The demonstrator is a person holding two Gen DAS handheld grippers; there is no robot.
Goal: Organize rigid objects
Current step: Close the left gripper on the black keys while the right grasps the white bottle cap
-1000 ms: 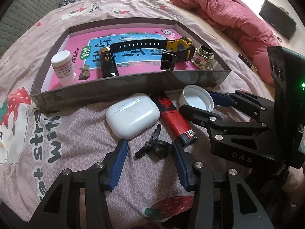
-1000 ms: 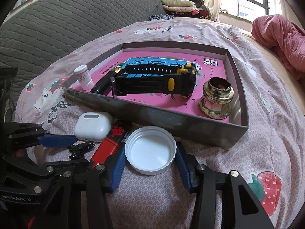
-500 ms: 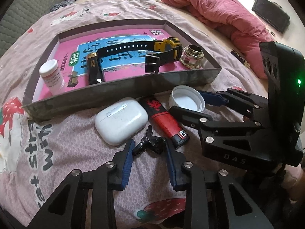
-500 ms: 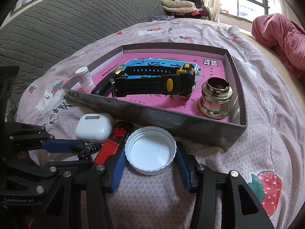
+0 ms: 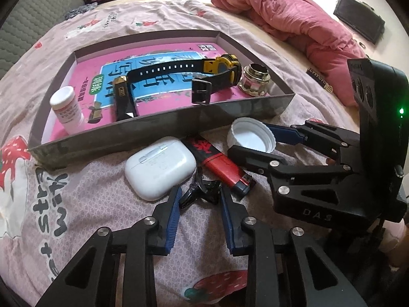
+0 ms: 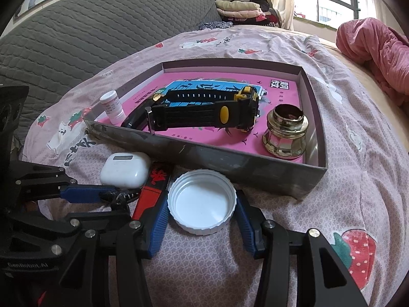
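The left gripper (image 5: 200, 196) is closing on a small black clip (image 5: 202, 189) at lower centre, blue pads touching both its sides. The right gripper (image 6: 202, 206) — "DAS" on its body in the left view — sits around a white cap (image 6: 202, 202), pads against its rim. "GenRobot.AI" marks the left gripper's body in the right view. Both lie on the bed sheet (image 5: 58, 199), printed "with", before the grey tray (image 5: 163, 125).
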